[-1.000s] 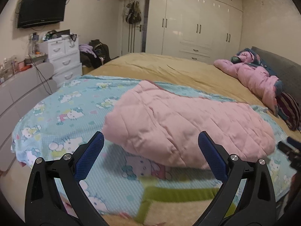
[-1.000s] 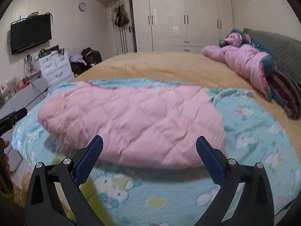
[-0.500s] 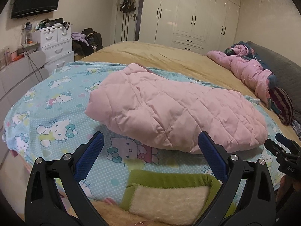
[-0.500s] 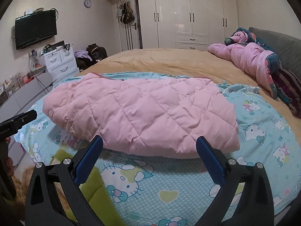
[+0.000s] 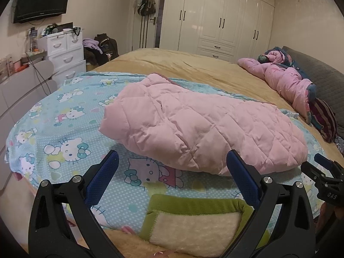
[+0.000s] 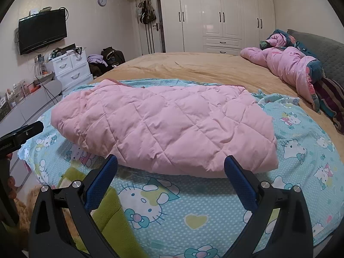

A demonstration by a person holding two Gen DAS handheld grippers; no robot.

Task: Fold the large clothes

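Note:
A pink quilted jacket lies folded into a thick bundle on a blue cartoon-cat sheet at the foot of the bed. My left gripper is open, held back from the bundle's near left edge with nothing between its blue pads. My right gripper is open too, just short of the bundle's near right edge. Each gripper shows at the rim of the other's view: the right gripper at the far right, the left gripper at the far left.
A green-edged fleece blanket hangs at the bed's near edge. A pink duvet and pillows lie by the grey headboard. White drawers, a wall TV and white wardrobes line the room.
Both grippers have drawn back and risen from the jacket, so more of the sheet and green blanket shows in front. The jacket itself lies unmoved.

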